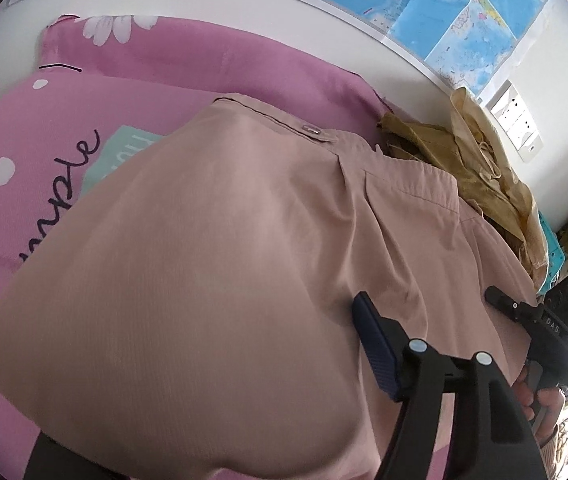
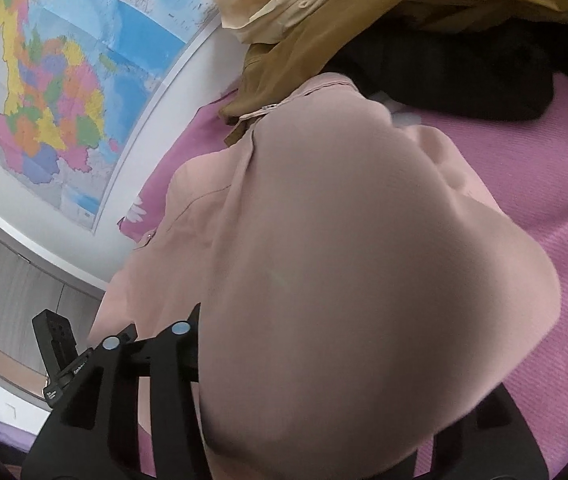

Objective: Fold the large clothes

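**Taking hold of the shirt's near edge for a fold**

A dusty-pink shirt (image 1: 224, 260) lies spread over the middle of the bed, on a pink printed sheet (image 1: 204, 56). Its buttoned end points to the bed's far edge, under the wall map (image 2: 52, 92). At the far right corner it touches a heap of mustard clothes (image 1: 464, 160). A black garment (image 2: 444, 76) lies beside that heap.

Both tools sit close together at the near edge of the bed, over the shirt's near side. The left gripper (image 1: 440, 332) is released. Its jaws stand apart, its one visible blue pad (image 1: 376, 344) is bare, and no cloth looks pinched. The right gripper (image 2: 164, 322) is held by a hand (image 1: 544, 396) and is buried in the fabric. The shirt billows over its fingers, so I cannot tell whether it has clamped the cloth or only rests in it.

This looks like the start of a fold, with the near edge being picked up and nothing yet doubled over. The next move likely calls for a firm pinch from each tool on that same edge, well spaced. Both would then lift evenly and carry the edge toward the far side. The cloth should stay taut so it lands flat. The carried edge should stop short of the mustard heap so the two do not tangle.
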The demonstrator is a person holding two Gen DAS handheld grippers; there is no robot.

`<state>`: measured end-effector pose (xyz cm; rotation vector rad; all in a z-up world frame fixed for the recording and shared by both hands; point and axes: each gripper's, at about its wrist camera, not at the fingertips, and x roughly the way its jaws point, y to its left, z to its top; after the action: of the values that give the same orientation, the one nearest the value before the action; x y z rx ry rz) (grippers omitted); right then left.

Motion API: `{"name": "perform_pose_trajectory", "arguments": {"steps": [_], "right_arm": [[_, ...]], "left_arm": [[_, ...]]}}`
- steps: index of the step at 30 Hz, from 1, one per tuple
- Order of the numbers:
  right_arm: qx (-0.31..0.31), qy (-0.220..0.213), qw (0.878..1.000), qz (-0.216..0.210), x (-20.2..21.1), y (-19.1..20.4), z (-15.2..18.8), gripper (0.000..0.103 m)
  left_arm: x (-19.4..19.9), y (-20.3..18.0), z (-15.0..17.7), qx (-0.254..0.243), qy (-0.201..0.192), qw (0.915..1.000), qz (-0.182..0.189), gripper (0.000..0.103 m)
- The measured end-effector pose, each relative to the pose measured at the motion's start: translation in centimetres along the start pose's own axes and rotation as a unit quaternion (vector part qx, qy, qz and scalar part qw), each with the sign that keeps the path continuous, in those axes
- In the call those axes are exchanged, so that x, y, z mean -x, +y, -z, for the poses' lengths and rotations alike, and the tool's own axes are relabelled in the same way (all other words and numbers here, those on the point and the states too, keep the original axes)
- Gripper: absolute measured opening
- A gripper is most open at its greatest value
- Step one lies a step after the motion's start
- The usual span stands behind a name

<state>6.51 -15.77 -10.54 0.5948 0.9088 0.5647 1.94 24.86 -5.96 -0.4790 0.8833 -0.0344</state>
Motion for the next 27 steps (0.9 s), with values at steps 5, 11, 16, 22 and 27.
{"name": "perform_pose_trajectory", "arguments": {"steps": [5, 11, 16, 22, 27], "right_arm": [[-0.002, 0.003, 1.0, -0.029, 0.1, 1.0, -0.4, 0.02], [0.029, -0.014, 0.997, -0.076, 1.7, 5.5, -2.0, 0.017], [0.074, -0.028, 0.99, -0.117, 2.1, 11.0, -4.7, 0.015], [0.121, -0.046, 0.977, -0.172, -0.6, 19.0, -9.8, 0.014], [0.148, -0.035, 0.964, -0.22, -7.2, 26.8, -13.1, 0.014]], "left_arm": [[-0.1, 0.3, -0.9, 0.009, 0.002, 0.9998, 0.015, 0.025], [2.1, -0.1, -3.1, -0.003, -0.02, 0.9988, 0.045, 0.013], [5.6, -0.3, -6.7, -0.035, -0.062, 0.996, 0.053, 0.013], [9.9, 1.9, -13.3, -0.044, -0.117, 0.992, 0.018, 0.013], [13.7, 6.6, -18.8, -0.045, -0.181, 0.9804, -0.064, 0.013]]}}
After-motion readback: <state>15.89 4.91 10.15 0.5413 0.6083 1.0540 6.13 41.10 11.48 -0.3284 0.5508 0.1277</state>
